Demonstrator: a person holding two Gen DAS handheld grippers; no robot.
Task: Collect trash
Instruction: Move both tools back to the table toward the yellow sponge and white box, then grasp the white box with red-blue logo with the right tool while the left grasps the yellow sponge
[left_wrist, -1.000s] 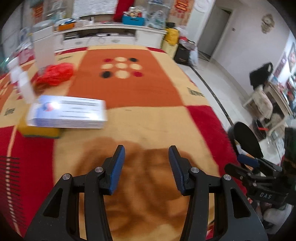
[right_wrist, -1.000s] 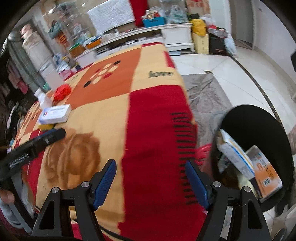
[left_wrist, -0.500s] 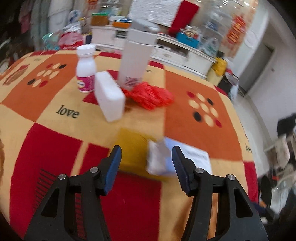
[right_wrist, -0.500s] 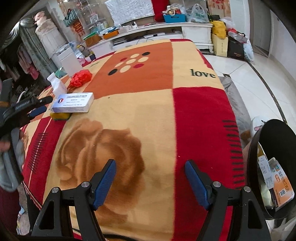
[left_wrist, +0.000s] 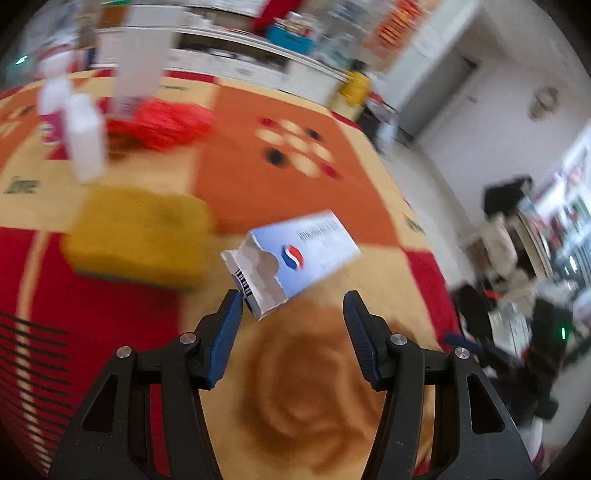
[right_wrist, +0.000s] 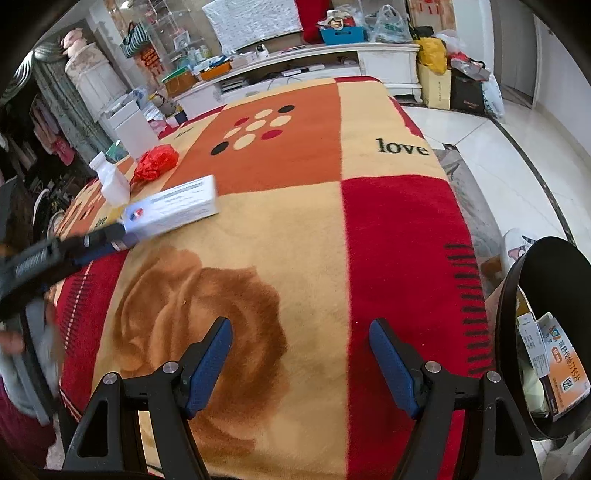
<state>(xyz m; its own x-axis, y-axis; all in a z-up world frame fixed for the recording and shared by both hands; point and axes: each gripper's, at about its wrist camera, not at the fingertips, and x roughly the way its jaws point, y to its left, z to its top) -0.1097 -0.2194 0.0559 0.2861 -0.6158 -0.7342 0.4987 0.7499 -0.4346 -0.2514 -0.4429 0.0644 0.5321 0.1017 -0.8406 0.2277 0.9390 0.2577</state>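
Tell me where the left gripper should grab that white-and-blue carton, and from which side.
Grip the white-and-blue carton across its narrow width, near the torn-open end that faces the left gripper. Come from that near end, probably angled down: the carton lies flat and long on the blanket, and the open jaws already stand wider than it.

Readable on the blanket: the black word "love", once near the far right edge, again smaller at the left. On the blue-white carton, only a barcode and a red-blue emblem, print too blurred; on the orange box in the black bin, characters too small.
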